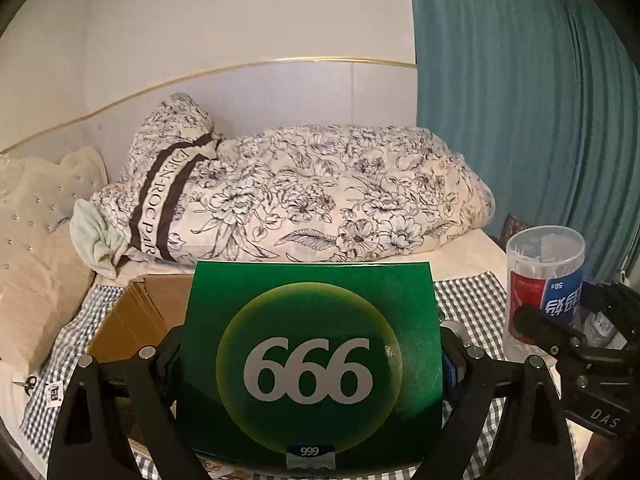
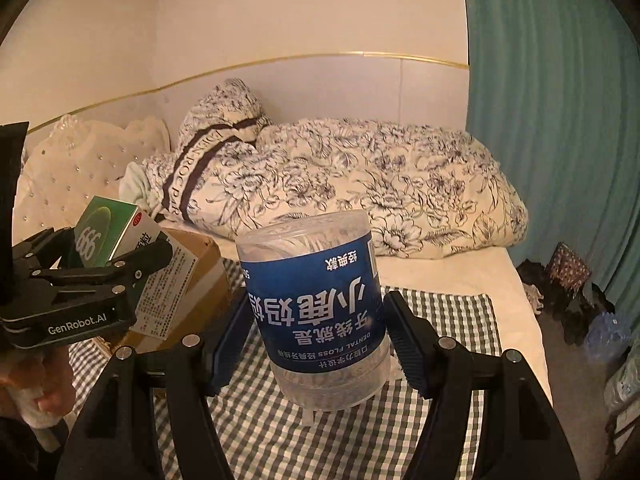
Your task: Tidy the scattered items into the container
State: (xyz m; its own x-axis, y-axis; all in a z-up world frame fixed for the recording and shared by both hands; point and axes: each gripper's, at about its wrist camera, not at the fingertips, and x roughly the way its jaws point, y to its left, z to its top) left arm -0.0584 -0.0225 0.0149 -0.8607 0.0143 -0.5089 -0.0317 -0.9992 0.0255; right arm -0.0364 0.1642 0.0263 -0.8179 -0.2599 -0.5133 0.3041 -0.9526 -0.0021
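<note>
A green medicine box (image 1: 312, 360) with white digits fills the left wrist view, and my left gripper (image 1: 312, 340) is shut on its sides. From the right wrist view the same box (image 2: 104, 232) and left gripper (image 2: 100, 276) hang just in front of an open brown cardboard box (image 2: 200, 272). A clear dental floss jar (image 2: 316, 304) with a blue label, turned upside down, is clamped in my right gripper (image 2: 320, 336) above the checked cloth (image 2: 440, 312). The jar (image 1: 544, 276) also shows right of the green box, the cardboard box (image 1: 136, 320) behind it on the left.
A rolled floral duvet (image 1: 312, 196) lies across the bed behind the cloth, with a studded cushion (image 1: 36, 216) to the left. A teal curtain (image 2: 552, 120) hangs on the right above dark clutter on the floor (image 2: 568, 280). A hand (image 2: 36, 384) holds the left gripper.
</note>
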